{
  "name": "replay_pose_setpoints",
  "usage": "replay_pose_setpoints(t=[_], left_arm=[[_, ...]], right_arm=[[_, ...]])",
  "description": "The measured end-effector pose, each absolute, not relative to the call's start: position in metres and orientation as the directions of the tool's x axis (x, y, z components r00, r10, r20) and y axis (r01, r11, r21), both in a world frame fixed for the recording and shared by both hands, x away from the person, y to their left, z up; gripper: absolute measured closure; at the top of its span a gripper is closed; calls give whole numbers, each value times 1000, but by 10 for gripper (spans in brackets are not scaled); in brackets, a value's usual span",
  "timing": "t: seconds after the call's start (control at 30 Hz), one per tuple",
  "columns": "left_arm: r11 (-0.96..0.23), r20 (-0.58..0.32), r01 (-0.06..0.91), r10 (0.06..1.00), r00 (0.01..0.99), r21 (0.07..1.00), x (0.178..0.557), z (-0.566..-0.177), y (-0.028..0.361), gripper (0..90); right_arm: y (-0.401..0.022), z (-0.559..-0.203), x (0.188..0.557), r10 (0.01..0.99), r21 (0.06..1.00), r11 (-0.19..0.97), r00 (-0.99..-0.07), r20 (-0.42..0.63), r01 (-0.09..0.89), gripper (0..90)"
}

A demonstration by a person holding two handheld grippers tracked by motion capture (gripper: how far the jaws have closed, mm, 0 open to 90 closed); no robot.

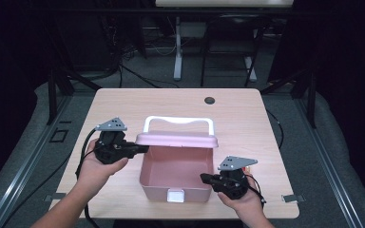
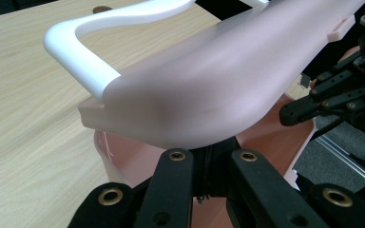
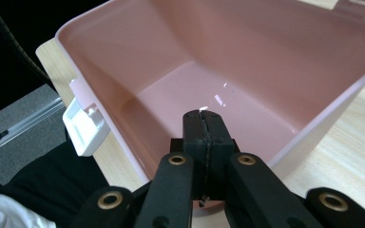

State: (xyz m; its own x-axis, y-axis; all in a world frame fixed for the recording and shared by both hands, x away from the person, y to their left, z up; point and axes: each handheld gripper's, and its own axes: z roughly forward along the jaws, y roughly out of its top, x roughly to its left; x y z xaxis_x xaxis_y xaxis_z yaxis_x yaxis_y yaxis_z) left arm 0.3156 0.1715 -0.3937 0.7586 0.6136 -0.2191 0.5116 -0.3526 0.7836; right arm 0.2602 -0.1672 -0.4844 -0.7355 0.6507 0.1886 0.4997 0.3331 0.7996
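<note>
Pink plastic box (image 1: 175, 173) open at mid-table, lid (image 1: 177, 139) raised on edge at its far side.
From the high view, the smooth rectangular box sits on the pale wood-grain table (image 1: 123, 102), its white loop handle (image 1: 178, 121) behind the lid; the left gripper (image 1: 140, 149) is at the lid's left end, the right gripper (image 1: 205, 178) at the box's right rim. Left gripper view: matte, rounded pink lid just above black jaws pressed together; whether they pinch the lid's edge, I cannot tell. Right gripper view: glossy pink interior, white square latch (image 3: 85, 123) on the wall, and jaws pressed tight together, nothing between.
</note>
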Motion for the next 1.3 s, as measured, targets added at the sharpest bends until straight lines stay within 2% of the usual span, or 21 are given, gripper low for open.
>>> replay_pose_setpoints(t=[1.3], left_arm=[[-348,-217,514,622,753,784,320,-387,171,896]], right_arm=[[-170,-491,266,646,793,352,-742,178,497,900]])
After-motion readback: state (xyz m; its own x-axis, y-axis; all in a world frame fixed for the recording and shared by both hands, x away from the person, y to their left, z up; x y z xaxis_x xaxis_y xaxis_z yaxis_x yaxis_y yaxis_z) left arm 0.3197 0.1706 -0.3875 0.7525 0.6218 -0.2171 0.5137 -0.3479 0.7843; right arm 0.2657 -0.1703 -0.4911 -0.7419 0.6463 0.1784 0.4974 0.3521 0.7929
